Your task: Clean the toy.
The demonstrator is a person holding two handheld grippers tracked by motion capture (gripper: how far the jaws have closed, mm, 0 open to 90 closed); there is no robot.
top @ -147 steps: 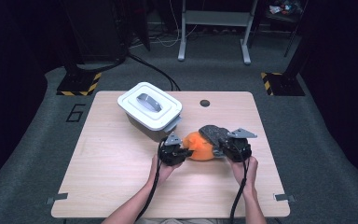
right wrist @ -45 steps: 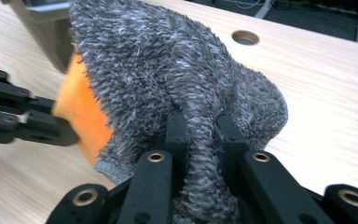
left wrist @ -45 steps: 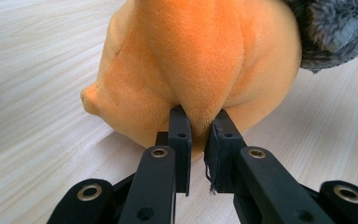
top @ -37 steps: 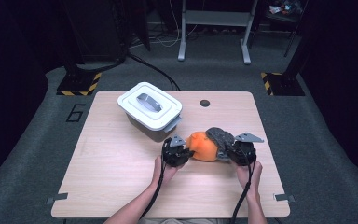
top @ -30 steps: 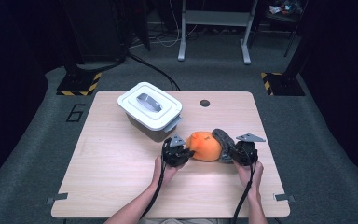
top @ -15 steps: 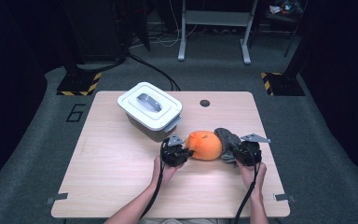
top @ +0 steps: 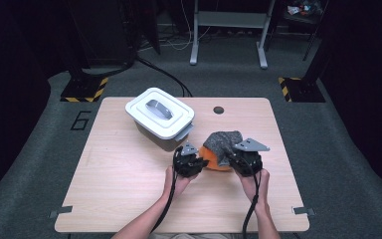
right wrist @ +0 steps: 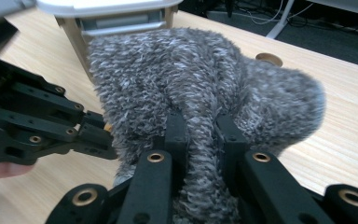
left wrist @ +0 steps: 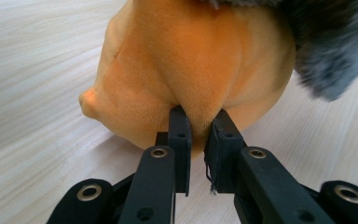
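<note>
Over on the left of the wooden table (top: 114,189) sits a white lidded container (top: 160,117), lid on, grey handle on top, standing near the far edge and close to the action. In the right gripper view its pale wall (right wrist: 116,28) rises just behind the toy.

Now to the middle: the left gripper (top: 189,162) is down low by the orange plush toy (top: 214,162), and in the left gripper view its jaws are nearly together, pinching a fold of the orange plush (left wrist: 191,70) between the pads (left wrist: 180,130). A small nub pokes out on the toy's side there, and the toy's underside is on the tabletop. The left hand (top: 176,179) grips the tool from the near side, cable trailing back along the forearm.

Draped over the top of the orange body is a shaggy grey fur piece (top: 223,143), seen from the high view as a cap covering most of the toy. In the right gripper view that grey fur (right wrist: 205,88) bulges up ahead, and the right gripper (top: 246,160) has its jaws drawn close on a tuft of it, fur squeezed between the two pads (right wrist: 177,135).

Far right, the right hand (top: 258,184) holds its tool just beside the toy, grey three-cornered plate on top.
</note>
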